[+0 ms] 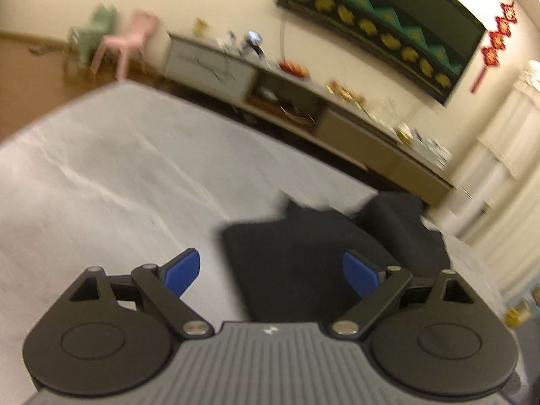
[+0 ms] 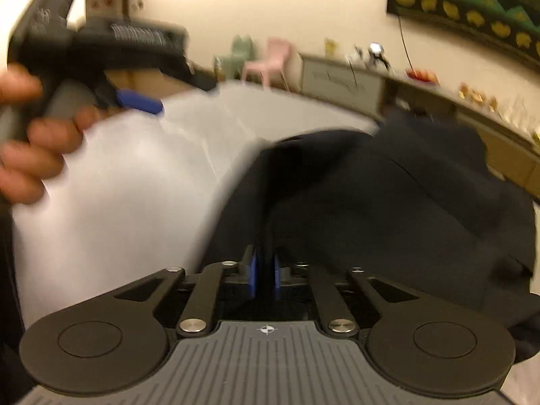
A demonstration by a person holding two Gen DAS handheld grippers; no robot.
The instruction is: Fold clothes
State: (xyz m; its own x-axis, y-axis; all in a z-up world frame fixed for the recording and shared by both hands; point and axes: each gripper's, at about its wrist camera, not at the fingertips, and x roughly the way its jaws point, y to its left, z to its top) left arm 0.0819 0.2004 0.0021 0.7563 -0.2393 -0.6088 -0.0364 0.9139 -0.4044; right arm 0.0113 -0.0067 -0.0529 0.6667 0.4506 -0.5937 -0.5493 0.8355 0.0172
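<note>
One black garment (image 2: pixel 388 202) lies crumpled on one desk under a pale grey cloth (image 1: pixel 118 175), at the lower right of the left wrist view. Two tongs are in view: the right tongs (image 2: pixel 265 270) at the bottom centre of their own view, and the left tongs (image 1: pixel 271 271) at the bottom of theirs. One hand (image 2: pixel 30 155) shows at the left edge. Two small chairs stand at the back, one green (image 1: pixel 92 33), one pink (image 1: pixel 130 42). One long low cabinet (image 1: pixel 303 101) runs along the wall, with one dark screen (image 1: pixel 388 17) above it.
</note>
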